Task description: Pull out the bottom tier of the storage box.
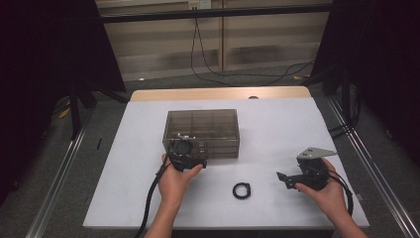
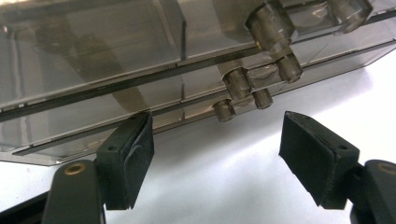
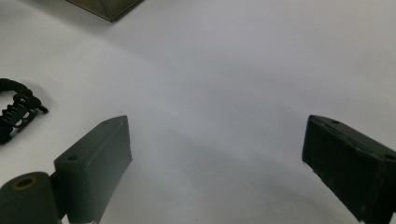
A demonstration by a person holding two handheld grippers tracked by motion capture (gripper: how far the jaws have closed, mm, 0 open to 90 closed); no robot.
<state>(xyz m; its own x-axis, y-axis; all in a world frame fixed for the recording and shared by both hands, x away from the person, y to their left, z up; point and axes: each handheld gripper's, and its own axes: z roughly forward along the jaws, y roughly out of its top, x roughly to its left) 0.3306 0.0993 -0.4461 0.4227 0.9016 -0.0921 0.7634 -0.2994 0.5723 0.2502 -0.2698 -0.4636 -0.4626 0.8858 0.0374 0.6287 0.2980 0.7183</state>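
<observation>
A smoky clear plastic drawer box (image 1: pixel 202 133) stands mid-table on the white tabletop (image 1: pixel 277 124). My left gripper (image 1: pixel 183 144) is right at its front face. In the left gripper view the box front (image 2: pixel 93 56) looms close, with small clear drawer knobs (image 2: pixel 238 81) just ahead of my left gripper (image 2: pixel 217 128). Its pads (image 2: pixel 135 158) stand apart and touch nothing. A black ring (image 1: pixel 241 190) lies near the front edge. My right gripper (image 1: pixel 284 179) rests to the right of it, open and empty. In the right gripper view (image 3: pixel 217 126) the ring (image 3: pixel 14 112) sits at the left edge.
A corner of the box (image 3: pixel 109 7) shows at the top of the right gripper view. Bare white tabletop surrounds the box. Dark stands (image 1: pixel 74 99) and cables (image 1: pixel 208 64) lie on the floor beyond the table.
</observation>
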